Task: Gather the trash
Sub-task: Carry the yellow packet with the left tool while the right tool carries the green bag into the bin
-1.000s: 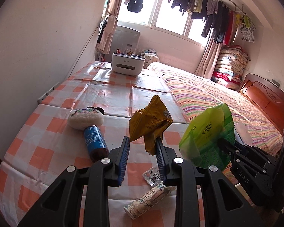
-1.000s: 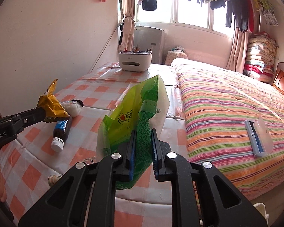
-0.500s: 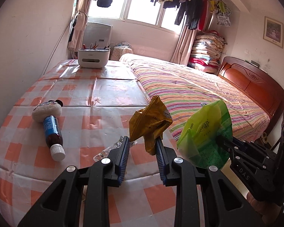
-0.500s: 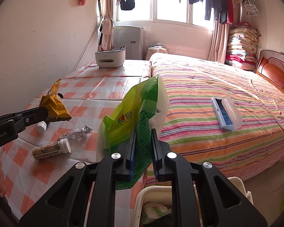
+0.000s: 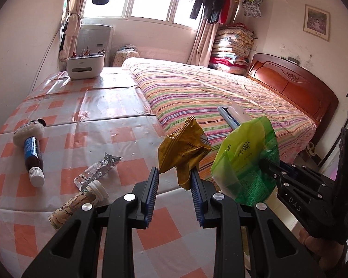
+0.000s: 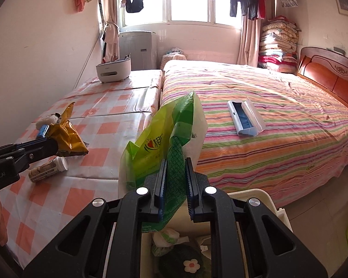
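We had both tongs loaded. The left gripper (image 5: 174, 180) was clamped as tight as it goes on the crumpled yellow wrapper (image 5: 183, 150), which stood up out of the jaws and leaned against the right-hand pad; the right gripper (image 6: 175, 185) was likewise closed on the green bag (image 6: 160, 143), a flat pouch whose long axis ran up and away along the fingers. The relation that mattered was the bin (image 6: 255, 193): in the right wrist view its white rim sat just below and behind the right gripper's fingertips, with bagged rubbish already visible inside, so the green bag hung nearly over the opening. We judged the right hand to be the nearer one, and its release should come first; the bag needed only to come a little lower and back toward us so its tail cleared the rim. The left gripper was off to the left, over the edge of the checked table (image 5: 85, 106), and the wrapper would have had to travel right and down past the table edge to reach the bin, which the left wrist view did not show. More trash lay on the table: a paper tube (image 5: 78, 202) on its side, a clear blister pack (image 5: 97, 170) just beyond it, and a brown bottle (image 5: 33, 157) farther left, cap toward us. A blue and white case (image 6: 244, 119) rested on the striped bed (image 6: 290, 125), well apart from both hands.
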{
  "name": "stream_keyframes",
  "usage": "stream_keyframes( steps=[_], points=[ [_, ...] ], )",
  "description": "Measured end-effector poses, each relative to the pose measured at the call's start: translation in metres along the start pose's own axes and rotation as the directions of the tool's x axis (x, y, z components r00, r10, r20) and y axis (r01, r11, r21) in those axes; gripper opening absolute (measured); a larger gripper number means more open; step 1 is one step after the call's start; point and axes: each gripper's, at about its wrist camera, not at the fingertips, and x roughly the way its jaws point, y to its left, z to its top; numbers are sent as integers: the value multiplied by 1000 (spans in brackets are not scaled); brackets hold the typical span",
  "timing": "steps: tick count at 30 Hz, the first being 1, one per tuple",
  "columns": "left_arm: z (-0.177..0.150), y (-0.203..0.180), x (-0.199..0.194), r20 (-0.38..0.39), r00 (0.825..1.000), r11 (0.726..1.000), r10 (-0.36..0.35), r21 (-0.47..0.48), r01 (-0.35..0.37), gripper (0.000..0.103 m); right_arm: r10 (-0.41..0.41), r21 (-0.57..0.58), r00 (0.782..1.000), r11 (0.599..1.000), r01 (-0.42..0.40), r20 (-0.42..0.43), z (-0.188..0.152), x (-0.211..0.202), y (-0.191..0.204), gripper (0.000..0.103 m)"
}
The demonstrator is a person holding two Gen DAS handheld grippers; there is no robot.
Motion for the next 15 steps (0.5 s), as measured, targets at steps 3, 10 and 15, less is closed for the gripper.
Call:
stream_keyframes(
  steps=[3, 10, 15],
  points=[
    [-2, -8, 1, -6, 1000, 1000, -13, 14, 13, 27, -24, 11, 1000, 1000, 24, -1, -6, -5, -8, 14],
    [-3, -24, 4, -23, 999, 999, -38, 37, 39, 27, -77, 47, 997, 996, 78, -18, -19, -10, -28, 15],
    [-7, -36, 8, -40, 998, 997, -53, 52, 55, 27, -98, 69, 995, 993, 100, -32, -28, -12, -39, 15]
  ],
)
